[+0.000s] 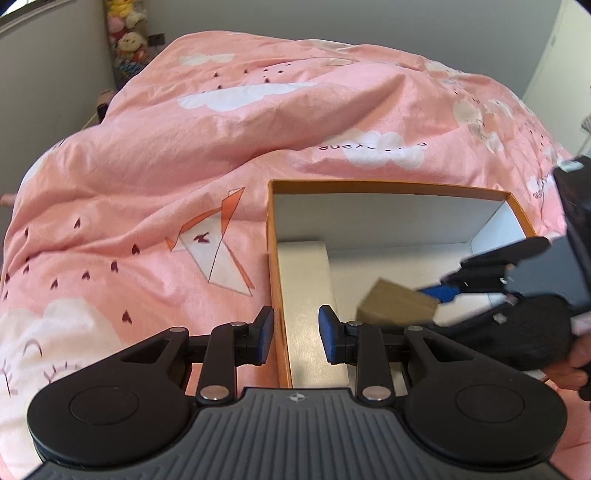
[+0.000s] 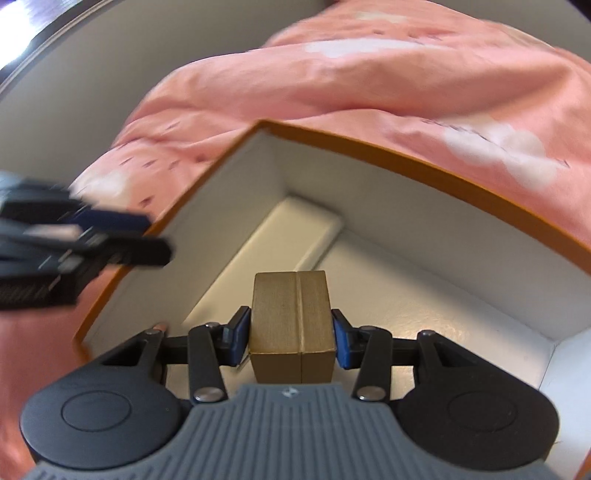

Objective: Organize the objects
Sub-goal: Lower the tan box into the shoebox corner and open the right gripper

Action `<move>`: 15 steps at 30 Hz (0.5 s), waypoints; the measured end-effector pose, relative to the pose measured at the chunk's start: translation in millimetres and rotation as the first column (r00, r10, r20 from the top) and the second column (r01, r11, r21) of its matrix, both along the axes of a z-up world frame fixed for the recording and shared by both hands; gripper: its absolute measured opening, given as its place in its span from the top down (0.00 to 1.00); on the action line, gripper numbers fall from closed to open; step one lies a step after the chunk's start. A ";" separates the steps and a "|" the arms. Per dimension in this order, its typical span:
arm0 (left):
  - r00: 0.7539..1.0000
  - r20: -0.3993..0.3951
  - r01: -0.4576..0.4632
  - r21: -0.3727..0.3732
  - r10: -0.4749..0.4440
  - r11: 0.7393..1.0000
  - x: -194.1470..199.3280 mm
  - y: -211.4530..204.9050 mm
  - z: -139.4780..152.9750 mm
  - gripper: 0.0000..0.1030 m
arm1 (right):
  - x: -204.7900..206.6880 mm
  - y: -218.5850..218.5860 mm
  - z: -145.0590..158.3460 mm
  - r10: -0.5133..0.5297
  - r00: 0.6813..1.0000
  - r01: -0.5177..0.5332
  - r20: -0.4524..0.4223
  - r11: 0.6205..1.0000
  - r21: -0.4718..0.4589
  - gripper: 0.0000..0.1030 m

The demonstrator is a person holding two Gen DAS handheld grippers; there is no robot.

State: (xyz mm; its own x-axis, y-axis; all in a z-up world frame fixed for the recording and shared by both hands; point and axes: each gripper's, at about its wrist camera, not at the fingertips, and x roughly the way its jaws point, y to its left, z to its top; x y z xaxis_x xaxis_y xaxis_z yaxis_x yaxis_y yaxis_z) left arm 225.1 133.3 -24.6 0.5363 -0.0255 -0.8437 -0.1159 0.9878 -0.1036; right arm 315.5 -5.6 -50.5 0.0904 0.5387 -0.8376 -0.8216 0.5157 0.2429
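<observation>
Right wrist view, nearest first: the right gripper has its fingers pressed against both side faces of a small brown carton, so we read it as a firm grip. The carton sits upright between the blue pads, taped seam on top, held above the floor of the box. We judge the side-on hold was chosen so the carton can go down flat without tipping.

Left wrist view: the left gripper straddles the near left wall of the box, one finger outside over the bedding, the other inside. A gap shows between each pad and the orange wall, so the fingers are narrowed but gripping nothing that we can see. Likely purpose: to steady the box on the soft bed, though contact is not confirmed.

Inside the box, a pale flat slab lies along the left wall, reaching the far corner. The remaining floor is bare, which gives the carton a slot beside the slab.

Beyond the box, the pink quilt with cloud print covers the bed. Stuffed toys are stacked in the far corner by the wall.

Risk, our judgement: soft bedding may let the box shift on placement.
</observation>
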 end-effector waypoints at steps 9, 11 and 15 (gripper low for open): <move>0.988 0.039 -0.150 -0.041 0.152 0.988 -27.8 -1.9 -1.3 0.68 | -38.9 7.5 11.3 0.343 0.939 -0.343 -0.013 0.939 0.018 0.54; 0.982 0.049 -0.180 -0.037 0.182 0.983 -33.6 -2.5 -3.6 0.68 | -42.0 14.1 10.3 0.375 0.927 -0.375 -0.010 0.927 0.001 0.54; 0.972 0.052 -0.227 -0.040 0.228 0.973 -43.2 0.7 -8.3 0.68 | -41.3 28.2 5.3 0.427 0.904 -0.428 -0.028 0.904 -0.015 0.54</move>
State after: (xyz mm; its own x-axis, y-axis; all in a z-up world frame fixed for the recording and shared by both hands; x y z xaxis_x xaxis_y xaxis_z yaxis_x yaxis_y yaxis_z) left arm 181.9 134.0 -32.9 0.5777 0.0752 -0.8128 -0.3303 0.9321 -0.1485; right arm 274.2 22.6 -45.1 -0.1642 0.5038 -0.8481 -0.9586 0.1213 0.2577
